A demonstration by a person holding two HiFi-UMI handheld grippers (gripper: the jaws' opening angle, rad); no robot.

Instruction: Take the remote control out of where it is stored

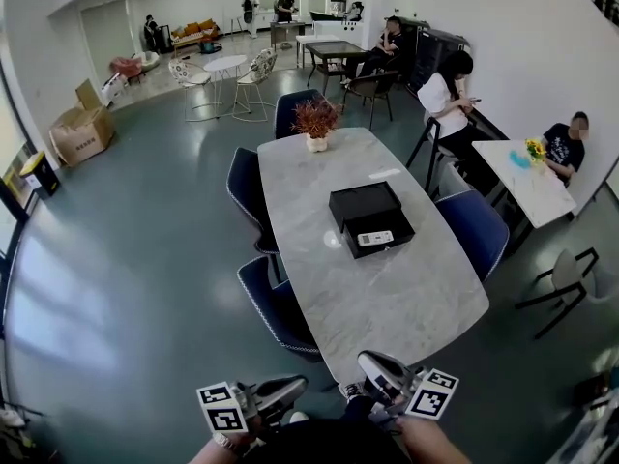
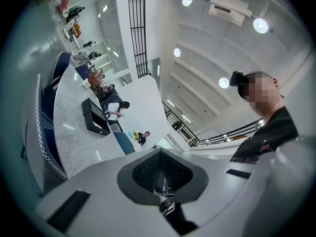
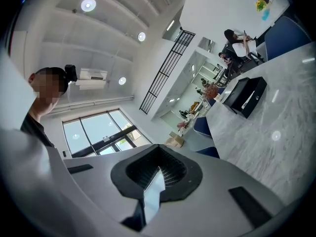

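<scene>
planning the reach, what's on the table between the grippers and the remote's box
Nothing: the head view shows bare marble table from the left gripper and right gripper to the black box holding the remote.

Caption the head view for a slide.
Left gripper and right gripper hover before the table; remote control lies in the open black box.

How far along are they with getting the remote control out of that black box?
Barely begun. Done: the black box on the table already lies open, the white remote control showing inside. In hand: nothing; the left gripper and right gripper are shut and empty at the table's near end. Left: reach in, grasp it, lift it out.
</scene>
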